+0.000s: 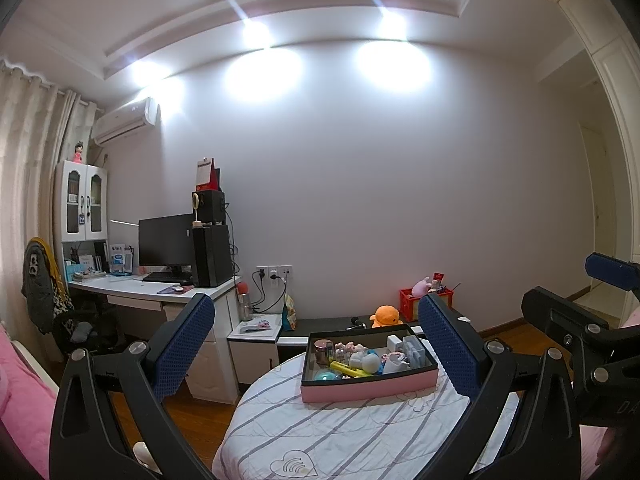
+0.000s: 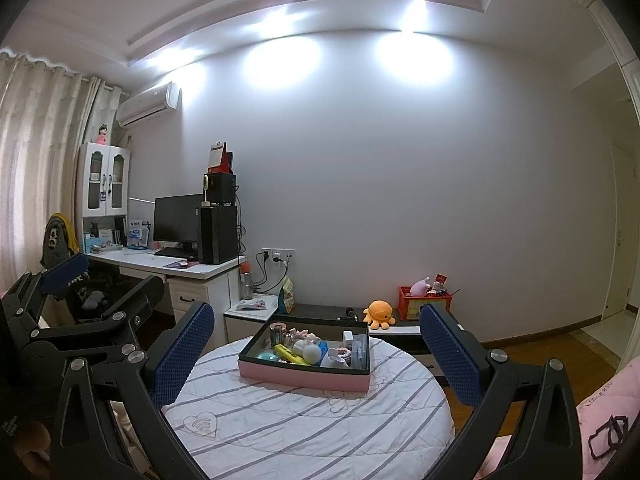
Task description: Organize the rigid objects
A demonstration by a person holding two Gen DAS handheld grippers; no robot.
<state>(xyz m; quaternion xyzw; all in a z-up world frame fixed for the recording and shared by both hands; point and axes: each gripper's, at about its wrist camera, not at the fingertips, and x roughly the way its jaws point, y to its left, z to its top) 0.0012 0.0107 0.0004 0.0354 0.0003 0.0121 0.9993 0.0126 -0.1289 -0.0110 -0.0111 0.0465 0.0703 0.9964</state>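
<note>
A pink box with a black rim (image 1: 370,386) sits on a round table with a striped white cloth (image 1: 340,432). It holds several small items, among them a yellow marker (image 1: 350,369), a white ball (image 1: 370,362) and a teal round thing (image 1: 325,376). My left gripper (image 1: 316,344) is open and empty, held above the table in front of the box. My right gripper (image 2: 316,350) is open and empty too, at about the same distance; its view shows the box (image 2: 304,374) and the marker (image 2: 292,354). Each gripper shows at the edge of the other's view.
A white desk (image 1: 152,292) with a monitor and a computer tower stands at the left, with a chair in front. A low bench at the wall bears an orange plush (image 1: 386,316) and a red crate (image 1: 426,304). Pink bedding (image 2: 604,412) lies at the right.
</note>
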